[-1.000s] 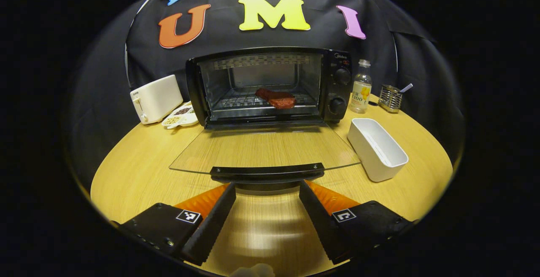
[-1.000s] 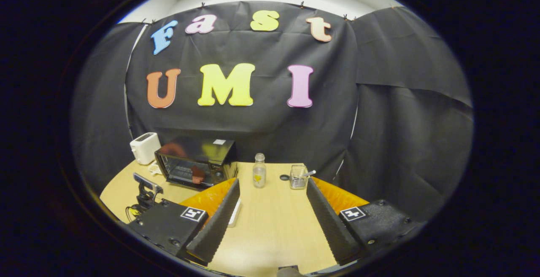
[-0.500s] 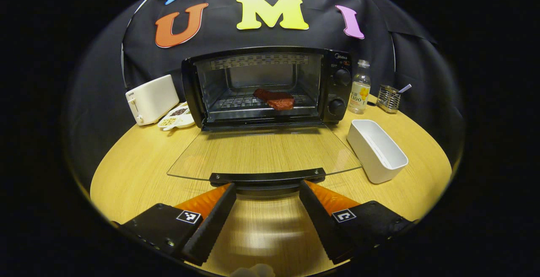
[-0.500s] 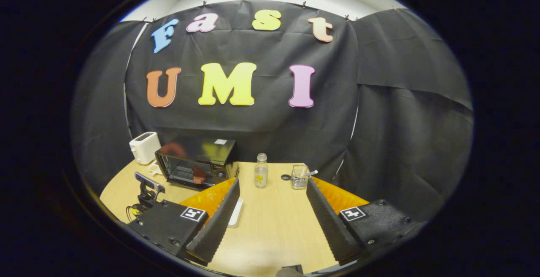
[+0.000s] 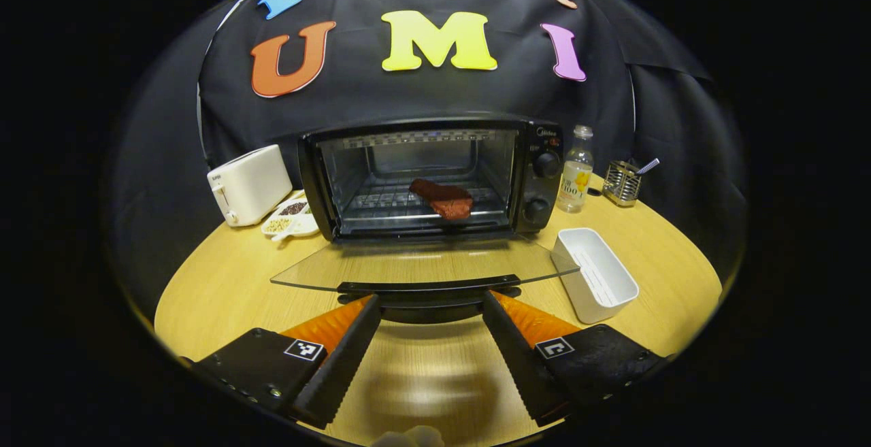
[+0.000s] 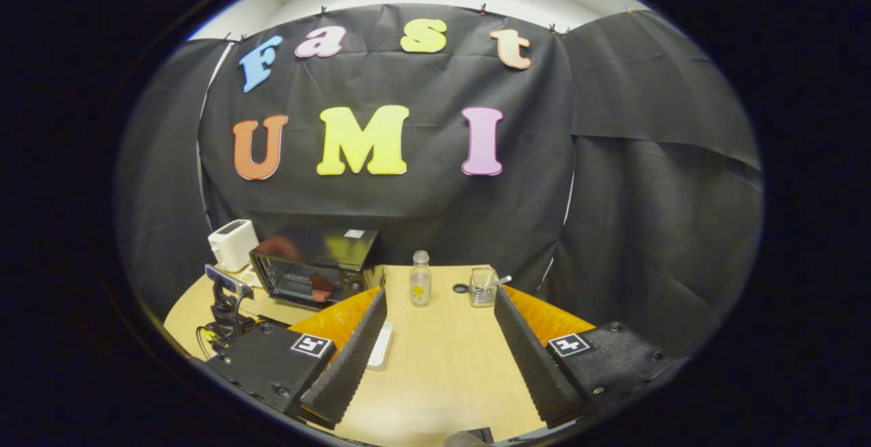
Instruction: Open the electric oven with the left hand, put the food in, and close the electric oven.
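Table point(image 5: 224, 277): we're looking at one round wooden top, and everything is sitting on it.
Electric oven point(image 5: 435, 175): just one, a black box sitting at the back in the middle. We're seeing two round knobs stacked on its right panel and a wire rack inside. In the right gripper view it point(image 6: 316, 263) is sitting at the far left of the table.
Oven door point(image 5: 422, 267): one glass panel, hanging down nearly flat toward us. Its dark handle bar point(image 5: 429, 288) is running along the front edge.
Toaster point(image 5: 246, 184): one, white, standing left of the oven.
White tub point(image 5: 595, 284): one, rectangular, lying right of the door.
Bottle point(image 5: 575, 178): one, clear, standing just beside the oven's right side.
Wire holder point(image 5: 622, 183): one, with a utensil poking out.
Snack dish point(image 5: 289, 217): one, sitting between toaster and oven.
Food point(image 5: 442, 199): one reddish-brown slab, looking like a piece of meat, lying on the rack inside the oven, a bit right of centre.
Left gripper point(image 5: 430, 304): we're holding it spread wide, fingertips right at the door handle, one on each side of its middle, not squeezing anything.
Right gripper point(image 6: 439, 301): hanging well back from the oven, also spread apart, gripping nothing.
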A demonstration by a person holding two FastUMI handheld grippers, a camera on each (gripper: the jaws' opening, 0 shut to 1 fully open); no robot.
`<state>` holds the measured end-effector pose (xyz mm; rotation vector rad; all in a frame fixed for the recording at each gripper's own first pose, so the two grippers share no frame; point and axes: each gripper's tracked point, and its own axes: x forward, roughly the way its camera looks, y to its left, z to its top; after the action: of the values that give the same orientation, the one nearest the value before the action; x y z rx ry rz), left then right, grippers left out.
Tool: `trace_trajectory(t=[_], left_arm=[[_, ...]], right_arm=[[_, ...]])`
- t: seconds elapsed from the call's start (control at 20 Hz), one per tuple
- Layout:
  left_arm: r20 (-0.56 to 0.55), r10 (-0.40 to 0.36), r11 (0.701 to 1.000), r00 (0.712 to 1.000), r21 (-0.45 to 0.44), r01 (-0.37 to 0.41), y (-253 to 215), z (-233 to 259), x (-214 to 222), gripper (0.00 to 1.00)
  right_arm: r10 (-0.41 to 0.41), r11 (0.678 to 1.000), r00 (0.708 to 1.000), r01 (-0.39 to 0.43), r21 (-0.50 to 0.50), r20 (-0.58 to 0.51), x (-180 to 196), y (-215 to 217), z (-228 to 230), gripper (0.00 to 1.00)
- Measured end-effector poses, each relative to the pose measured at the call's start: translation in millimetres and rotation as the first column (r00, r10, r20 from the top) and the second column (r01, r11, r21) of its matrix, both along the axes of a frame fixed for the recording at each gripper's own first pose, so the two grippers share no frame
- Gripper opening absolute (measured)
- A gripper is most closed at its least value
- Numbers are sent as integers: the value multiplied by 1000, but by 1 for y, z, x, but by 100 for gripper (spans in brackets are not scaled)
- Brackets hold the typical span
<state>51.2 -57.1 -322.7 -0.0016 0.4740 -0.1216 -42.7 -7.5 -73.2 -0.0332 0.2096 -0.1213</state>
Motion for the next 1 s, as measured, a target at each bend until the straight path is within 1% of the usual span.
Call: trace_trajectory(t=[0.05, 0.1, 0.15, 0.2, 0.25, 0.35, 0.4, 0.45, 0.5, 0.55, 0.6, 0.75, 0.9, 0.95, 1.0], left_arm=[[14, 2, 1000, 1000, -2, -2, 0, 8, 4, 96], [28, 4, 1000, 1000, -4, -4, 1, 16, 8, 97], [44, 7, 1000, 999, -4, -6, 1, 24, 13, 97], [55, 6, 1000, 998, -3, -5, 2, 31, 18, 97], [68, 5, 1000, 998, -2, -5, 3, 38, 21, 98], [88, 2, 1000, 996, 3, -2, 3, 50, 31, 98], [98, 0, 1000, 995, 5, -1, 4, 56, 35, 97], [106, -1, 1000, 994, 8, 0, 4, 61, 40, 97], [118, -3, 1000, 993, 12, 2, 5, 66, 45, 97], [127, -6, 1000, 992, 18, 4, 4, 70, 50, 97], [138, -9, 1000, 990, 23, 5, 5, 75, 55, 97], [170, -11, 1000, 985, 26, 7, 6, 88, 84, 98], [178, 16, 1000, 984, 9, -18, 11, 97, 102, 97], [185, 24, 1000, 982, 0, -24, 12, 100, 104, 97], [190, 28, 1000, 981, -2, -28, 13, 103, 105, 97]], right_arm=[[-5, 1000, 1000, 5, 5, 3, -1, -2, 0, 100], [-9, 1000, 1000, 9, 9, 6, -2, -2, 0, 97], [-14, 1000, 1000, 14, 10, 11, -3, -4, 1, 96], [-18, 1000, 1000, 18, 12, 16, -4, -5, 2, 96], [-23, 1000, 1000, 23, 16, 19, -4, -6, 2, 100], [-34, 999, 999, 33, 29, 24, -6, -9, 2, 100], [-41, 999, 999, 40, 34, 26, -6, -12, 4, 96], [-46, 998, 998, 45, 42, 29, -5, -12, 4, 96], [-52, 998, 998, 51, 48, 33, -7, -13, 4, 100], [-58, 997, 998, 56, 50, 37, -9, -15, 4, 100], [-63, 997, 997, 61, 51, 39, -11, -18, 5, 96], [-71, 996, 996, 69, 49, 45, -12, -21, 7, 96], [-77, 996, 996, 75, 49, 46, -15, -20, 10, 96], [-79, 996, 996, 76, 49, 47, -12, -20, 10, 100], [-79, 996, 996, 77, 47, 48, -11, -21, 11, 96]])
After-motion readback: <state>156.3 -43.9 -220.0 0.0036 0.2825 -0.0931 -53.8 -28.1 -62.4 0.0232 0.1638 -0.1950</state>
